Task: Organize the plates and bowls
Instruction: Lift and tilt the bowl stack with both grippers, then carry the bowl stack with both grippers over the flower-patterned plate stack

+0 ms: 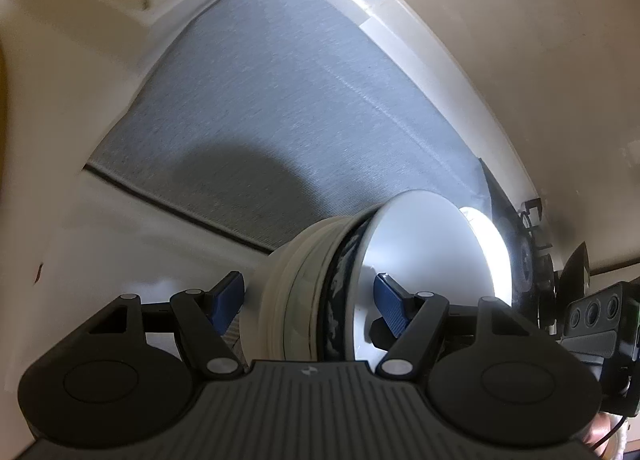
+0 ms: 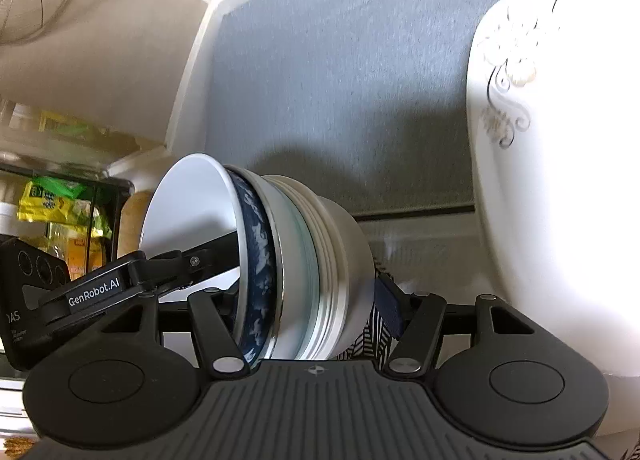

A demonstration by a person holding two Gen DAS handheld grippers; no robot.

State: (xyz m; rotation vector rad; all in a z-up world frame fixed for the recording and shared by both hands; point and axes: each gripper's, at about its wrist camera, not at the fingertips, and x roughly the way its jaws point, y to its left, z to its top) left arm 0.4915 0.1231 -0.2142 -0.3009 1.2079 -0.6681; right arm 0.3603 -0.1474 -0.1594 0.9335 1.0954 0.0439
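A stack of nested bowls (image 1: 320, 300) is clamped edgewise between the fingers of the left gripper (image 1: 310, 300) and the right gripper (image 2: 308, 296), both part-open.

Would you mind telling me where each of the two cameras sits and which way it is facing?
Left wrist: sits on the left gripper, looking down along its blue fingers at the stack of bowls over a grey mat; the right gripper shows at right.
Right wrist: sits on the right gripper, facing the stack from the opposite side, beside a white decorated vessel; the left gripper reaches in.
Shared: the stack, the mat, each other's gripper.
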